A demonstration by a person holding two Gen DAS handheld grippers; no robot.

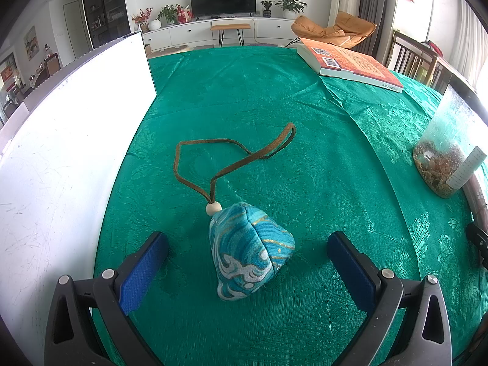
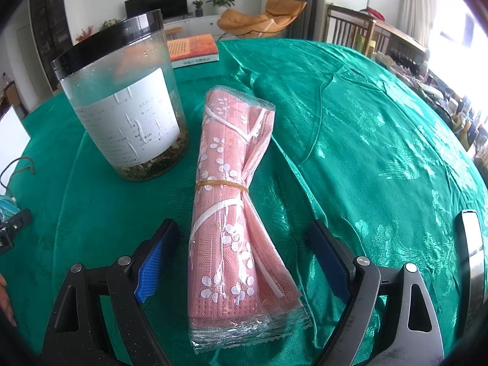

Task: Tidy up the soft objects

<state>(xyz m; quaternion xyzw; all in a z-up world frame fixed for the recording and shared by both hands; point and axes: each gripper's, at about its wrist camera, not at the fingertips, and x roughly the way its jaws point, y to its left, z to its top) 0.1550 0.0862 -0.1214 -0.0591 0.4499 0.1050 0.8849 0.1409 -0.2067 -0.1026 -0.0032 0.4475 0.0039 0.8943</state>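
A blue wave-patterned cloth sachet (image 1: 250,251) with a wooden bead and a brown cord loop (image 1: 231,152) lies on the green tablecloth (image 1: 274,106). My left gripper (image 1: 247,241) stands open around it, with a gap between each blue pad and the cloth. In the right wrist view a bundle of pink flowered face masks (image 2: 231,213) in clear wrap, tied with a rubber band, lies lengthwise between the fingers of my right gripper (image 2: 244,231). That gripper is open too, and its pads do not touch the bundle.
A white board (image 1: 76,140) stands along the table's left side. An orange book (image 1: 350,64) lies at the far edge. A clear jar (image 2: 125,103) with a black lid and dried contents stands just left of the masks. A metal object (image 2: 472,256) lies at the right.
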